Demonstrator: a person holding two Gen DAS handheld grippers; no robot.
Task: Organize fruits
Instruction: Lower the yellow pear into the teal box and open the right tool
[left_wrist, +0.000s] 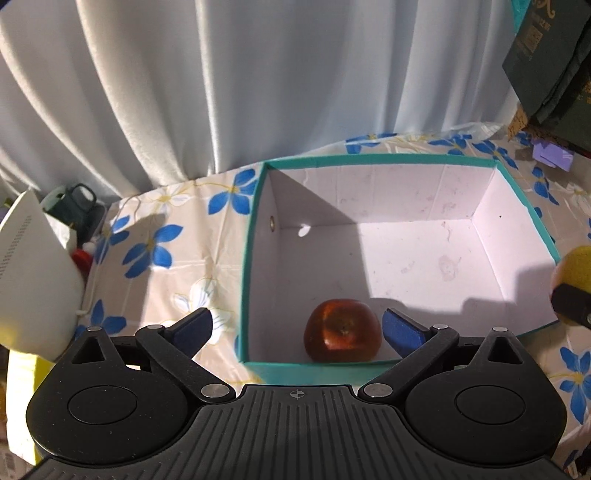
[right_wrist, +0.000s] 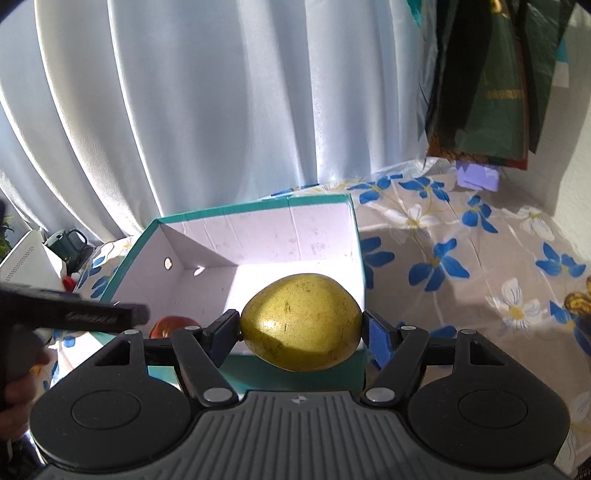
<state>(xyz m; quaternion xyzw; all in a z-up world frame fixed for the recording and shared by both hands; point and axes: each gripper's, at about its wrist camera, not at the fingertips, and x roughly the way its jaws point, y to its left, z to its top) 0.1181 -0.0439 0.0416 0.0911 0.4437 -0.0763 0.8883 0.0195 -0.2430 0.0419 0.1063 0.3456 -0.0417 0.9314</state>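
A teal box (left_wrist: 255, 206) with a white inside stands on the flowered cloth. A red-brown fruit (left_wrist: 341, 334) lies on its floor near the front wall, free of any grip. Above it my left gripper (left_wrist: 297, 328) is open wide, its blue pads well clear of the fruit on both sides. In the right wrist view my right gripper (right_wrist: 301, 332) is shut on a yellow-green fruit (right_wrist: 301, 321), held over the box's near right corner (right_wrist: 354, 221). The red-brown fruit (right_wrist: 166, 326) shows low at the left there, and the yellow fruit (left_wrist: 576, 266) peeks in at the left view's right edge.
White curtains hang behind the table. Dark green boxes (left_wrist: 550, 62) and a purple item (left_wrist: 554, 155) sit at the back right. A white device (left_wrist: 33, 273) and a green mug (left_wrist: 74, 203) stand off the table's left. A hand holds the left gripper's body (right_wrist: 74, 314).
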